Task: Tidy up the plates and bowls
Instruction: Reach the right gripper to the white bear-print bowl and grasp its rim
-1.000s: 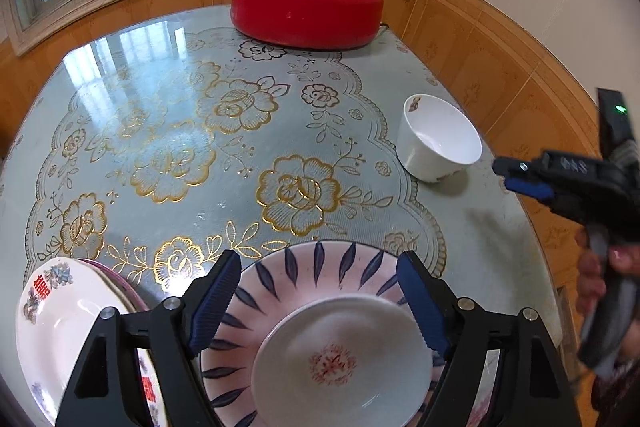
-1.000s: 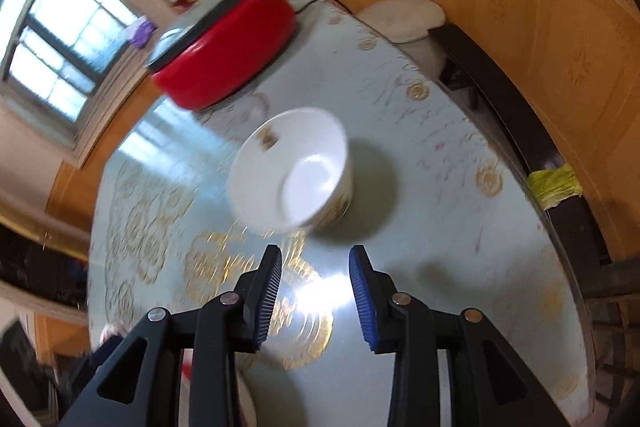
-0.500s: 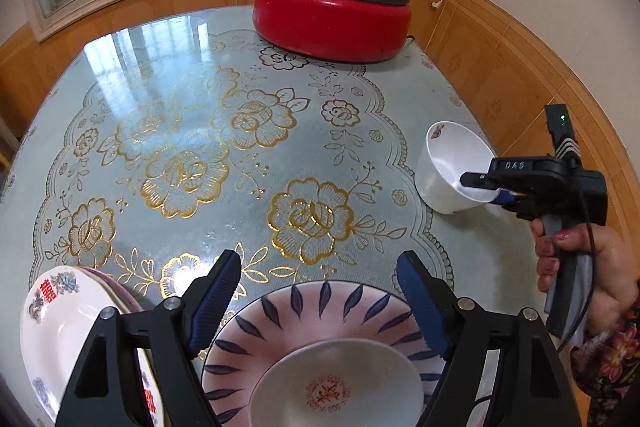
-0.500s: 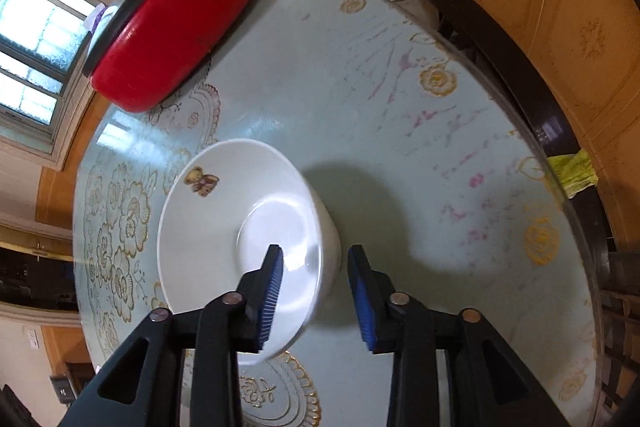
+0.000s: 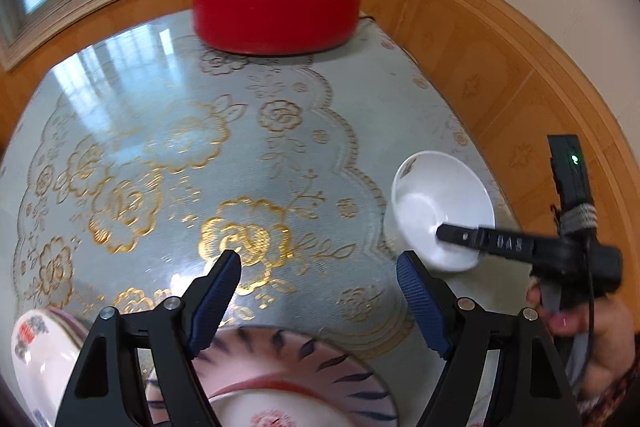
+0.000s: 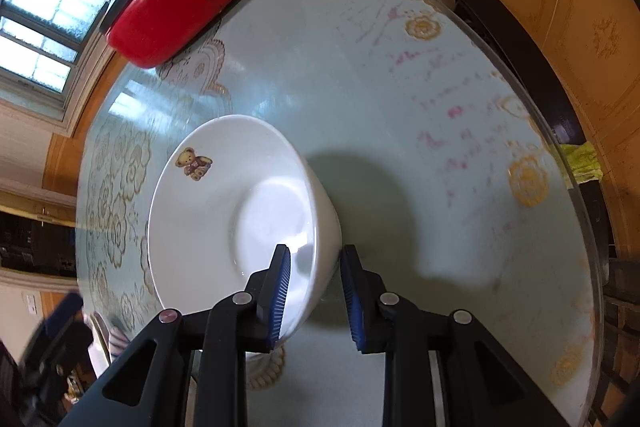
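A white bowl with a teddy bear print (image 6: 224,211) stands on the table at its right side; it also shows in the left wrist view (image 5: 436,199). My right gripper (image 6: 316,287) is open and straddles the bowl's near rim, one finger inside, one outside. My left gripper (image 5: 320,299) is open and empty, hovering above a pink plate with dark blue leaf marks (image 5: 288,367) that holds a small white bowl (image 5: 272,415). A white plate with red print (image 5: 36,359) lies at the lower left.
A red electric pot with a grey lid (image 5: 276,7) stands at the far side of the glass-topped floral table (image 5: 200,147). The table's right edge (image 6: 576,163) is close to a dark chair and the wood-panelled wall.
My right gripper has moved forward onto the white bowl, its fingers now either side of the rim. My left gripper has pulled back and tilted up from the stacked plate.
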A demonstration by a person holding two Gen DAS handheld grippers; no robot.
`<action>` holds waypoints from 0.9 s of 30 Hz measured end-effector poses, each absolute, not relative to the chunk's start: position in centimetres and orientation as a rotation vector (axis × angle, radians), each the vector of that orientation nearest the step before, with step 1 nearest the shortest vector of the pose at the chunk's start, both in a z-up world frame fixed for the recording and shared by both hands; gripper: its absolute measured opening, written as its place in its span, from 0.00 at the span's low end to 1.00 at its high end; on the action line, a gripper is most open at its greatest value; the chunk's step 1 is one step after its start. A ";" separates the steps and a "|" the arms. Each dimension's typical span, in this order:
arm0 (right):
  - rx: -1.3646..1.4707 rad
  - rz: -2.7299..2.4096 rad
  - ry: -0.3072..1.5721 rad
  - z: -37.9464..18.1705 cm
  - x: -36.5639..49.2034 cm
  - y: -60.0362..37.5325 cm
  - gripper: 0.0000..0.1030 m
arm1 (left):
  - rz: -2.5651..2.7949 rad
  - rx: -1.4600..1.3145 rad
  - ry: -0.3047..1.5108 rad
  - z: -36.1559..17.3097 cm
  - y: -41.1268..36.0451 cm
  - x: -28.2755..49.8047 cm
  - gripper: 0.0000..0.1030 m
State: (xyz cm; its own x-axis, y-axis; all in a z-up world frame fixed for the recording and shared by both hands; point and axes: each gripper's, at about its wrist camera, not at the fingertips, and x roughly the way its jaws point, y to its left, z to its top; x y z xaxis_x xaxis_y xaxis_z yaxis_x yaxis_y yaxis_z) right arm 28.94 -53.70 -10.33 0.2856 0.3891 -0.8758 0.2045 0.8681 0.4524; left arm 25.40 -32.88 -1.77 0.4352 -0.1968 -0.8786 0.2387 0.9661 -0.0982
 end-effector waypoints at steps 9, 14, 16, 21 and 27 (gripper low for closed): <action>0.532 0.172 1.290 -10.4 26.6 -53.9 0.25 | -0.334 0.104 1.172 -4.9 -37.8 27.9 0.68; 0.509 0.176 1.289 -10.3 26.2 -53.9 0.25 | -0.346 0.125 1.231 -6.8 -39.7 28.9 0.55; 0.503 0.180 1.287 -10.3 26.2 -53.9 0.25 | -0.349 0.159 1.235 -7.5 -40.4 28.9 0.48; 0.492 0.195 1.276 -10.3 26.2 -54.0 0.25 | -0.341 0.198 1.262 -8.8 -41.2 29.1 0.35; 0.494 0.195 1.257 -10.3 26.0 -54.2 0.24 | -0.381 0.199 1.267 -9.7 -42.2 29.2 0.13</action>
